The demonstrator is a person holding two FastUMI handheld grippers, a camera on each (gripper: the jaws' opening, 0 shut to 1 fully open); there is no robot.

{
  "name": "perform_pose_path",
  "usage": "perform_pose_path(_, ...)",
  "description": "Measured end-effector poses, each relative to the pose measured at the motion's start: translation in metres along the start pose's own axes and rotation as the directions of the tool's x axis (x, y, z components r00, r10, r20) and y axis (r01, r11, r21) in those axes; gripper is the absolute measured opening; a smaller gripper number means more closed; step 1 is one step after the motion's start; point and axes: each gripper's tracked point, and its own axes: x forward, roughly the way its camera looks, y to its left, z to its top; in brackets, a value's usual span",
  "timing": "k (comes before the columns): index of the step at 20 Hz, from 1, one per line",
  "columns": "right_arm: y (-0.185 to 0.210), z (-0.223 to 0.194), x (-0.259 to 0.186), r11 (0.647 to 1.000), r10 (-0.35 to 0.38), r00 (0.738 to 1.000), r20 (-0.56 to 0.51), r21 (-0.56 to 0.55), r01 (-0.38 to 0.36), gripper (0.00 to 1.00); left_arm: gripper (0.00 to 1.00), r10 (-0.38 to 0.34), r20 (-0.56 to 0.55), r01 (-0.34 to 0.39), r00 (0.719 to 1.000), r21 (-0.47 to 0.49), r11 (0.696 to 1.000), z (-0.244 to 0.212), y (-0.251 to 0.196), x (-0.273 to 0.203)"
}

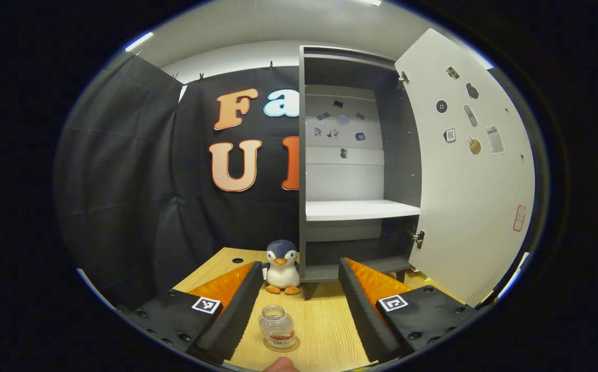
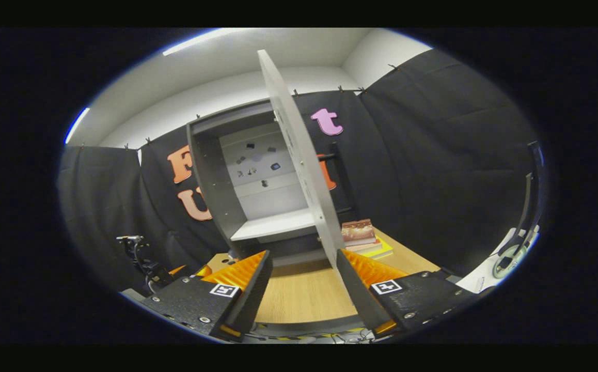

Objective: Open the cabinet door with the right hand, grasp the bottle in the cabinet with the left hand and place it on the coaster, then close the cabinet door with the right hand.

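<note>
My left gripper (image 1: pixel 299 305) stood wide open and empty above the pale wooden tabletop (image 1: pixel 325 320), its fingers well apart on either side of the small clear plastic bottle (image 1: pixel 277 326), which stood upright and uncapped on what looked like a thin round brown coaster (image 1: pixel 281 347); neither finger touched it, and the coaster's edge was mostly hidden under the bottle. My right gripper (image 2: pixel 301 281) was likewise open and held nothing, with the free edge of the tall white cabinet door (image 2: pixel 299 155) just beside its right finger (image 2: pixel 353 281); whether they touched I could not tell. The dark grey cabinet (image 1: pixel 353 170) stood open with its white shelf (image 1: pixel 358 209) bare, so I judged only the closing to remain. The chief risk lay in the door: pushed off its edge rather than its face, the gripper might have slipped and the door swung short or slammed. A careless left-hand withdrawal could have tipped the open bottle, or nudged the small plush penguin (image 1: pixel 282 266) near the cabinet's foot.
</note>
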Motion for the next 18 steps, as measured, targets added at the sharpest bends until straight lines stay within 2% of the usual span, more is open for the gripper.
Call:
perform_pose_path(3, -0.032, 0.022, 0.01, 0.999, -0.014, 0.999, 0.035, -0.031, 0.015, 0.78, 0.95, 0.004, -0.006, -0.004, 1.0, 0.008, 1.0, 0.013, -0.001, 0.001)
perform_pose_path(4, -0.045, 0.029, 0.012, 0.999, -0.02, 0.999, 0.046, -0.037, 0.021, 0.88, 0.95, 0.004, -0.005, -0.004, 1.0, 0.014, 1.0, 0.017, -0.003, 0.001)
perform_pose_path(5, -0.056, 0.035, 0.018, 0.999, -0.023, 0.998, 0.056, -0.043, 0.025, 0.8, 0.95, 0.0, -0.003, 0.0, 1.0, 0.022, 1.0, 0.02, -0.005, 0.0)
perform_pose_path(8, -0.078, 0.042, 0.04, 0.999, -0.018, 0.998, 0.065, -0.048, 0.021, 0.8, 0.95, -0.021, 0.005, 0.021, 1.0, 0.05, 0.999, 0.031, -0.016, -0.002)
perform_pose_path(12, -0.087, 0.043, 0.067, 0.999, 0.017, 0.998, 0.066, -0.03, -0.015, 0.8, 0.95, -0.041, 0.01, 0.04, 0.999, 0.068, 0.997, 0.04, -0.025, -0.004)
perform_pose_path(18, -0.069, 0.038, 0.075, 0.997, 0.063, 0.996, 0.067, -0.05, -0.06, 0.81, 0.95, -0.039, -0.044, 0.04, 0.998, 0.033, 0.999, 0.03, -0.019, -0.004)
